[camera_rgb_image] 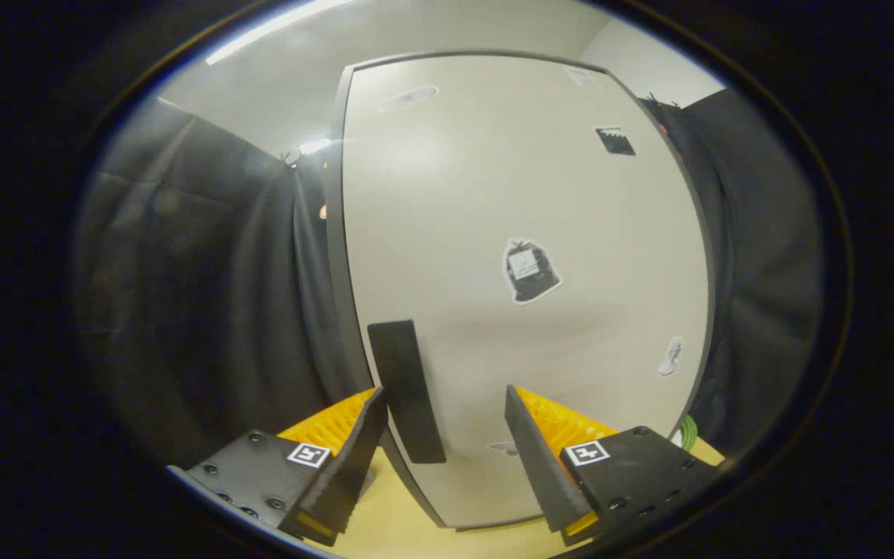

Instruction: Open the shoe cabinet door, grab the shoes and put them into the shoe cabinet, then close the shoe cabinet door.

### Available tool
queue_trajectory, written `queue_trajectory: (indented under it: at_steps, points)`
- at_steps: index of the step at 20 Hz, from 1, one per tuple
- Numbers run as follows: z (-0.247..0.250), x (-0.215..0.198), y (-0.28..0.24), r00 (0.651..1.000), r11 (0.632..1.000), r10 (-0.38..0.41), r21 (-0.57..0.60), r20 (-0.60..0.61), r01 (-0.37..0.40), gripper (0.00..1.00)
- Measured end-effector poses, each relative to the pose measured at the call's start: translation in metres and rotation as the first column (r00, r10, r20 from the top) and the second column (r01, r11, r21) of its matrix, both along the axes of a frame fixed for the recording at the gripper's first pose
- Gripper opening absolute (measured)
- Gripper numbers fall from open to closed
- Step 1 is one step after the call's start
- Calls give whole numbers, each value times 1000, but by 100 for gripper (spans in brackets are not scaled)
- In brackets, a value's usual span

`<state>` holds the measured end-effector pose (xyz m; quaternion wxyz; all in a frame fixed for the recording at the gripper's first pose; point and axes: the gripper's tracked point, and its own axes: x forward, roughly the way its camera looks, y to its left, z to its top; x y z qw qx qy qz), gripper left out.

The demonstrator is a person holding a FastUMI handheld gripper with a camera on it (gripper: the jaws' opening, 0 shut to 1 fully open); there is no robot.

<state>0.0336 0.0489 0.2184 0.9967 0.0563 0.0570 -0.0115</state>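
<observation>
The shoe cabinet's pale door (493,202) stands shut straight ahead of me, edged by a dark frame. A flat black handle (406,392) sits near its lower left edge. My gripper (445,407) is open, its black and orange fingers (354,446) spread on either side of the handle's lower part. The left finger lies just left of the handle and the right finger (536,454) well to its right. Neither finger presses on it. Several small stickers (530,269) dot the door.
The cabinet stands on a light wooden surface (408,528). Black cloth (206,310) hangs on the left and on the right (765,295) of the cabinet. A bit of green (687,431) shows at the cabinet's lower right corner.
</observation>
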Motion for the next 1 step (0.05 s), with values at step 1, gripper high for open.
queue_trajectory:
  at_steps: [1]
  points:
    - [3,-6,-10,1000,1000,-13,-11,3,13,94]
